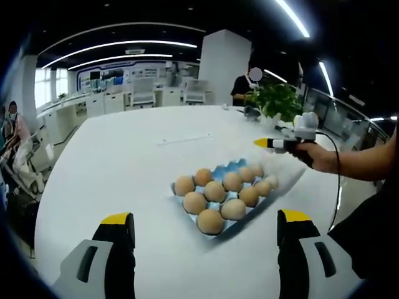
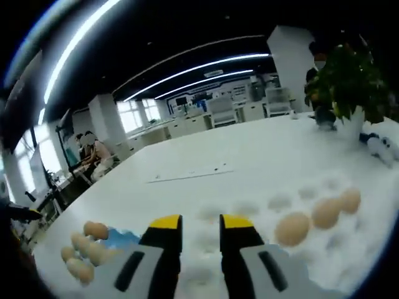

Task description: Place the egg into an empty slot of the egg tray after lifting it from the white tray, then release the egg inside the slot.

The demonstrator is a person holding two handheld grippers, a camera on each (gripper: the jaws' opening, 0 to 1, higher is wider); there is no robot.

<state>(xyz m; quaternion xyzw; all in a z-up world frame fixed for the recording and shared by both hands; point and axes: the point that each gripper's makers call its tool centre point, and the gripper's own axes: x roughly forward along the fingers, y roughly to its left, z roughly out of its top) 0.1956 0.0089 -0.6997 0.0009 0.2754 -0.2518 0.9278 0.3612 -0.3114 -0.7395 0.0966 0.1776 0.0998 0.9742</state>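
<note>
Yellow-tipped jaws of the left gripper (image 1: 207, 218) stand wide apart with nothing between them, low over the white table (image 1: 124, 162). Just beyond them lies the blue egg tray (image 1: 225, 194), loaded with brown eggs (image 1: 211, 220). Farther right, a person's hand (image 1: 321, 156) holds the right gripper (image 1: 274, 144) above the table. In the right gripper view, the right gripper (image 2: 200, 222) has its jaws close together, a narrow gap between them, holding nothing. Below and right of it sits the white tray (image 2: 249, 208) with three eggs (image 2: 292, 228) in its far-right hollows. The egg tray (image 2: 118, 237) lies at the left.
</note>
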